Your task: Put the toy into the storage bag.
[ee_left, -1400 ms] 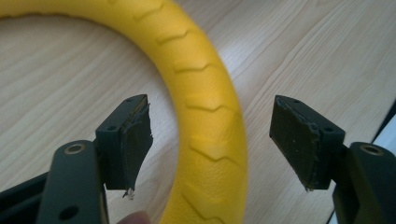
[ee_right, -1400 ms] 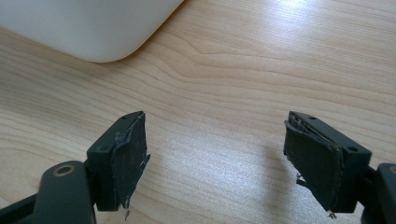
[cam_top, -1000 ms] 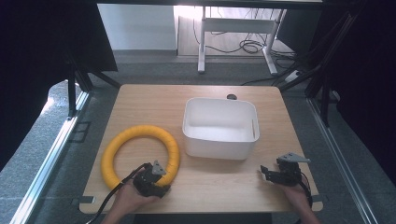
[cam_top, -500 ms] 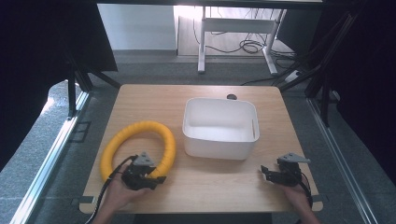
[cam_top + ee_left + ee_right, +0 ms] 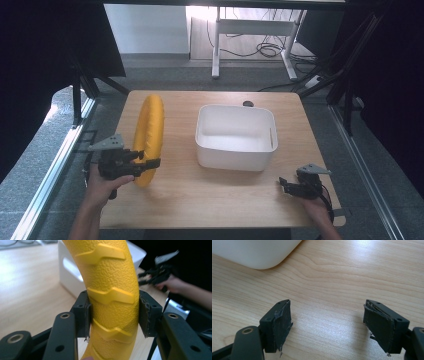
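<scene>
Ring point(image 5: 149, 135) now tipped up on edge at table's point(image 5: 225, 200) left side, no longer flat as a second ago; lower rim lifted in left gripper point(image 5: 142, 164). Pads point(image 5: 86, 315) pressed on both flanks of the ribbed yellow tube, grip firm, jaws just closed onto it. Right gripper point(image 5: 286, 186) unmoved near front right corner, jaws wide apart, nothing between them, bare wood under pads point(image 5: 280, 325). Bin point(image 5: 235, 136) at centre, empty, just right of ring. Likely reading: pick-up done, carry toward bin next; wide ring may catch bin rim.
</scene>
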Demonstrator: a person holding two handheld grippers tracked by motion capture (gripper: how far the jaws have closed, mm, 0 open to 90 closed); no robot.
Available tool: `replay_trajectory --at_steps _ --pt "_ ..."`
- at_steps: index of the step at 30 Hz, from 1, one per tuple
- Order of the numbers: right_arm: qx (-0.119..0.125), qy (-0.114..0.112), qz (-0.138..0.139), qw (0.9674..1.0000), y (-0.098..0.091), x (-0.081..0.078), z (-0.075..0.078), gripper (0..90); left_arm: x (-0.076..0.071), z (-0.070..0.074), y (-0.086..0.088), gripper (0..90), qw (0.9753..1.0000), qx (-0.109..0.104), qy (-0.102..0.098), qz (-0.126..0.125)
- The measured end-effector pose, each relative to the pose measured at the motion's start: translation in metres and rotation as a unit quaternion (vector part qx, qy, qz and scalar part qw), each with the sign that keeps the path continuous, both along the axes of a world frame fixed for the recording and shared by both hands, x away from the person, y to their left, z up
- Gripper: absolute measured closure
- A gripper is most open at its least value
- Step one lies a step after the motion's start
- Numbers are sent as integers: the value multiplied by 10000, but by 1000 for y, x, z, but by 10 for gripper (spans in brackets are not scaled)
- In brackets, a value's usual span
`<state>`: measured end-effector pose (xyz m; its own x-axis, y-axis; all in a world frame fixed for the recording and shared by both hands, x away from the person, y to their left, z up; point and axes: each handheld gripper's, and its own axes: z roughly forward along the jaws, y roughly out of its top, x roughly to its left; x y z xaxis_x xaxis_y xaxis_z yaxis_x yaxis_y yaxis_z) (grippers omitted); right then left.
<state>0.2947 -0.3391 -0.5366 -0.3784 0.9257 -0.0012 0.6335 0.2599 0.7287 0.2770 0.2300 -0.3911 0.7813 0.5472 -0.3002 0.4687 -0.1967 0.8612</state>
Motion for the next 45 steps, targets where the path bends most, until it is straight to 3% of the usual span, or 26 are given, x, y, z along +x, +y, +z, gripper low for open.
replay_trajectory --at_steps 8,14,18,45 --pt "-14 -5 23 10000 1 1 -1 228 9 29 -3 514 9995 -181 -222 -94" --pt "-18 -1 2 10000 0 0 -2 227 12 37 -3 514 9982 -500 -222 -235" --pt "-13 7 -4 10000 -1 0 -2 227 12 42 -4 514 9974 -595 -277 -298" --pt "-35 -104 56 9999 2 -3 1 226 13 72 -12 513 9946 -707 -548 -528"
